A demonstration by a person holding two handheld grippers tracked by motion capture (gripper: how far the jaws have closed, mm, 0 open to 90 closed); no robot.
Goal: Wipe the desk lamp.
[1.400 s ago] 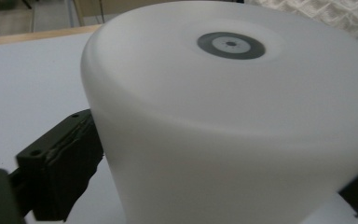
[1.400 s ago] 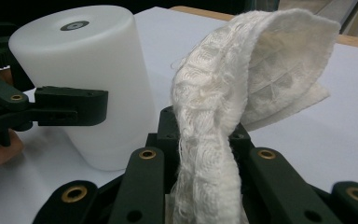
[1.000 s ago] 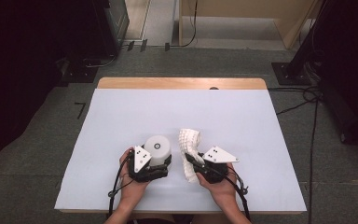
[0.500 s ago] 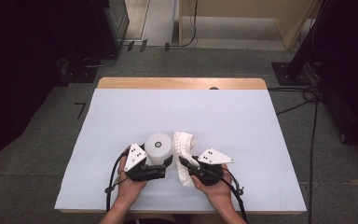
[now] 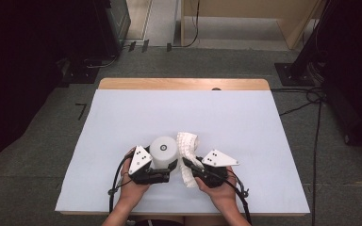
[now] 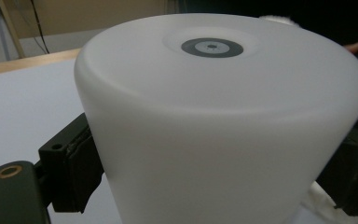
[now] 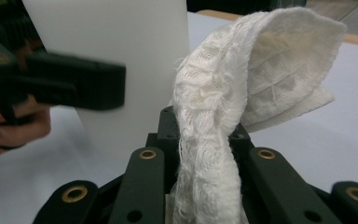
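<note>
A white cup (image 5: pixel 164 150) stands upside down near the table's front, a grey ring on its upturned base (image 6: pixel 212 47). My left gripper (image 5: pixel 164 165) is shut on the cup (image 6: pixel 223 130), one black jaw on each side of its wall. A white woven cloth (image 5: pixel 188 143) hangs folded from my right gripper (image 5: pixel 189 164), which is shut on the cloth (image 7: pixel 214 116). The cloth's upper fold leans right beside the cup (image 7: pixel 121 51). The left gripper's jaw (image 7: pixel 74 86) crosses the cup in the right gripper view.
The white table top (image 5: pixel 122 122) stretches wide to the left, right and back of my hands, with a wooden strip (image 5: pixel 184 84) along its far edge. Cables (image 5: pixel 311 99) lie on the grey floor at the right. Dark equipment stands at the back left.
The left gripper has carried the cup slightly right, closer to the cloth. The right gripper and the cloth have stayed in place.
</note>
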